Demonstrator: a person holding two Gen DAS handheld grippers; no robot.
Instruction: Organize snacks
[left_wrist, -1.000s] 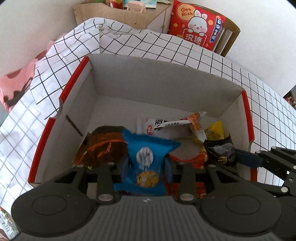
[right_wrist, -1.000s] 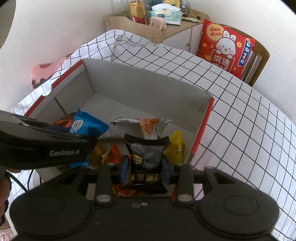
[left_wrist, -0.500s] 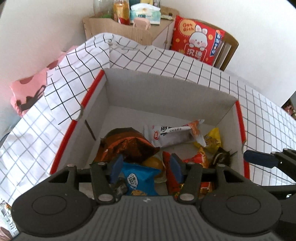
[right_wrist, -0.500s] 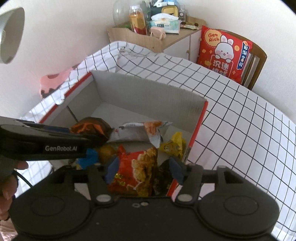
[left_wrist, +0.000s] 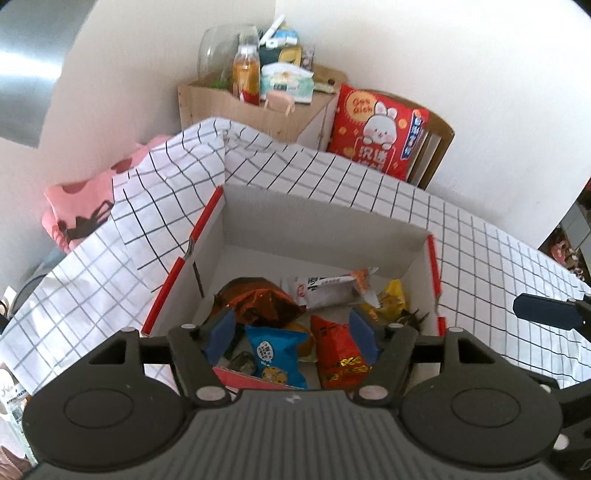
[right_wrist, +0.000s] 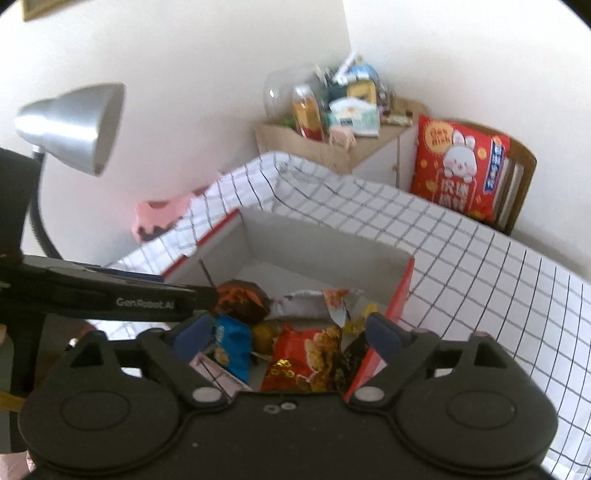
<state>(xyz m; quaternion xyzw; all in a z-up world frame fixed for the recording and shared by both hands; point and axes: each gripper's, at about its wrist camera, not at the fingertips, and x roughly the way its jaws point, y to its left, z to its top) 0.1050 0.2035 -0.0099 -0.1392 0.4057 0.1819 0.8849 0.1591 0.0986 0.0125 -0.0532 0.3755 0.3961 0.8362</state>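
Below, our left gripper (left_wrist: 291, 332) and right gripper (right_wrist: 286, 332) are opening, empty; their bodies hide the near end of the box (left_wrist: 325, 218) of snacks (left_wrist: 275, 352).

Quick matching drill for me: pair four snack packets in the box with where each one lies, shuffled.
Things:
1. blue packet
2. yellow packet
3. white packet
4. brown-orange packet

Places:
A. by the box's right wall
B. near edge, just left of the red packet
C. left side, beyond the blue one
D. middle, farthest back of the pile

Pairs: 1-B, 2-A, 3-D, 4-C
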